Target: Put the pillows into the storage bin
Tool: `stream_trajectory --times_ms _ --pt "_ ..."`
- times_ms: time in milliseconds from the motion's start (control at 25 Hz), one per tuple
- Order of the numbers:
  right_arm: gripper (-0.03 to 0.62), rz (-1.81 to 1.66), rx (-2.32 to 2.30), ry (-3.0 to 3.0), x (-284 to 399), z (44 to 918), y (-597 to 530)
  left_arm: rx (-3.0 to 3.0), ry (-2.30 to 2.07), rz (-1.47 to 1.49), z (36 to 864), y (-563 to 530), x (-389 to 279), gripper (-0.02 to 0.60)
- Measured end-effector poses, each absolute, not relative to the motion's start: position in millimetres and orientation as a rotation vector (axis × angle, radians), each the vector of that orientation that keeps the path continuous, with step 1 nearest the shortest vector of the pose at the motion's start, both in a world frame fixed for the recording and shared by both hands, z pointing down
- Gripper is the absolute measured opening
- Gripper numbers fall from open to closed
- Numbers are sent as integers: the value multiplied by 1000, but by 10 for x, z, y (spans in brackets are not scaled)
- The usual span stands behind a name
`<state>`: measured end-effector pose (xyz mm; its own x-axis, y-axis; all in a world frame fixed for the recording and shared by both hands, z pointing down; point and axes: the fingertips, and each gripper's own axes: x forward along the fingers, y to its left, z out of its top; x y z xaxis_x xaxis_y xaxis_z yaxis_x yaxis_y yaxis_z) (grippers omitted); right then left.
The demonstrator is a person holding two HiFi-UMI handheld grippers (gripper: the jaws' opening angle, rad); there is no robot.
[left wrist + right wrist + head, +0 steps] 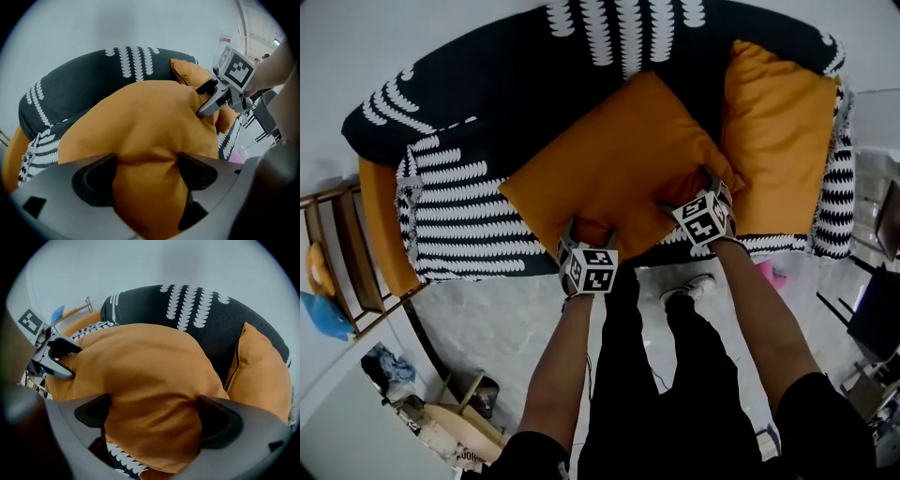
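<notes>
Left tool (146, 164) and right tool (153, 406) both gape around the near pillow (609, 159) on the sofa (487, 84); sink deeper, then squeeze evenly.

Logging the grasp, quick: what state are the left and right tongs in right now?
Left tongs: open, nearer orange pillow between them.
Right tongs: open, same pillow between them.

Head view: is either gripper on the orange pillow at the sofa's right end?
No: the left gripper and right gripper both straddle the near edge of the centre pillow; the right-end pillow sits clear of both.
</notes>
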<state>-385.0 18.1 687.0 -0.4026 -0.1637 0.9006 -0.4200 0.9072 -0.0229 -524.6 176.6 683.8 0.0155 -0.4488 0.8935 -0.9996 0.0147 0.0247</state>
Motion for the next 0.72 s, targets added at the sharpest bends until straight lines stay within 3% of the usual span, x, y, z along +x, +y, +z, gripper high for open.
stream_trajectory --times_ms 120,320,440,720 --pt "595 293 432 -1972 -3844 6928 199 1533 -1532 933 6901 1761 -5254 397" --pt "516 287 397 -1950 -3860 6964 225 1568 -1526 918 6903 1735 -5235 363" --pt "426 262 386 -1950 -3882 6970 273 1589 -1528 900 6879 1698 -5180 278" --pt "150 254 365 -1974 -3956 6743 283 1666 -1548 854 6617 1574 -5063 79"
